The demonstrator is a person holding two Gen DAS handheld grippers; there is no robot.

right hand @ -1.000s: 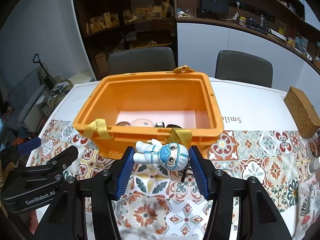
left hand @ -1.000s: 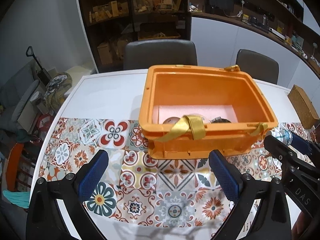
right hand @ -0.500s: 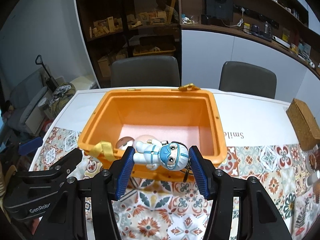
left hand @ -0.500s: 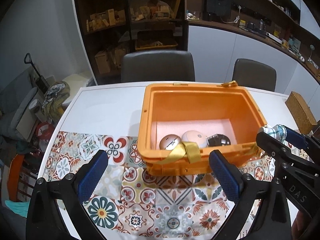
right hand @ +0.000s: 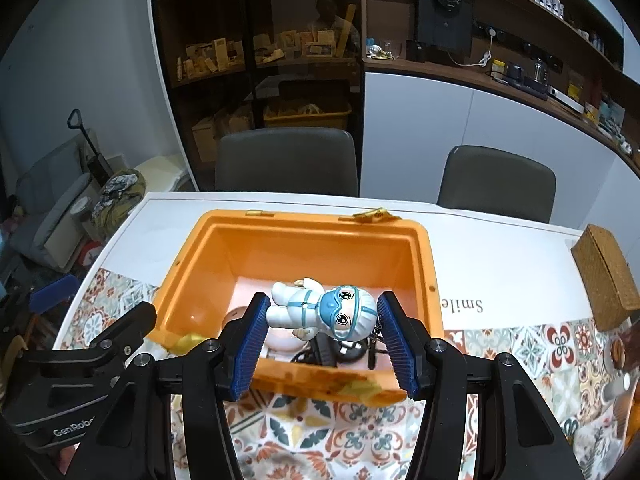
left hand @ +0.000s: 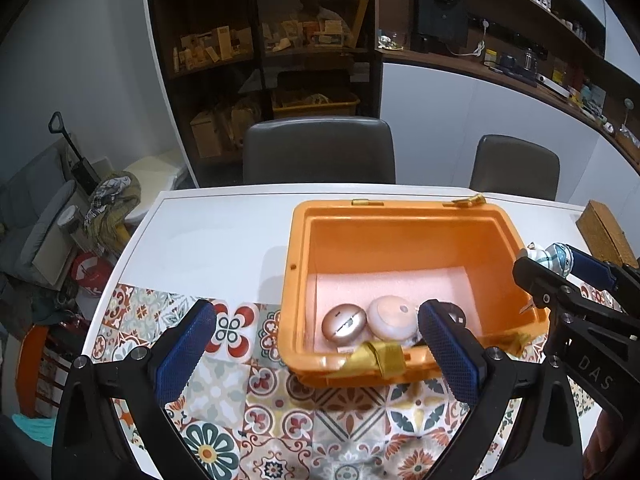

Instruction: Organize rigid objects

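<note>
An open orange bin [left hand: 304,264] [right hand: 420,264] stands on the table with a pink foam floor. Inside lie a rose-gold round case [left hand: 343,323], a pale round case [left hand: 390,317] and a dark item, partly hidden. My right gripper [right hand: 322,340] is shut on a white and blue doll figure [right hand: 320,312], held sideways above the bin's near part; it also shows at the right in the left wrist view [left hand: 554,258]. My left gripper [left hand: 316,354] is open and empty, in front of the bin's near left corner.
A patterned tile mat [left hand: 240,400] covers the near table; the far part is white [left hand: 208,232]. A woven box [right hand: 604,276] sits at the right edge. Two grey chairs [left hand: 318,148] stand behind the table, with shelves beyond.
Both grippers have risen and moved forward. The right gripper has carried the doll from in front of the bin to above its inside. The left gripper has stayed open.
</note>
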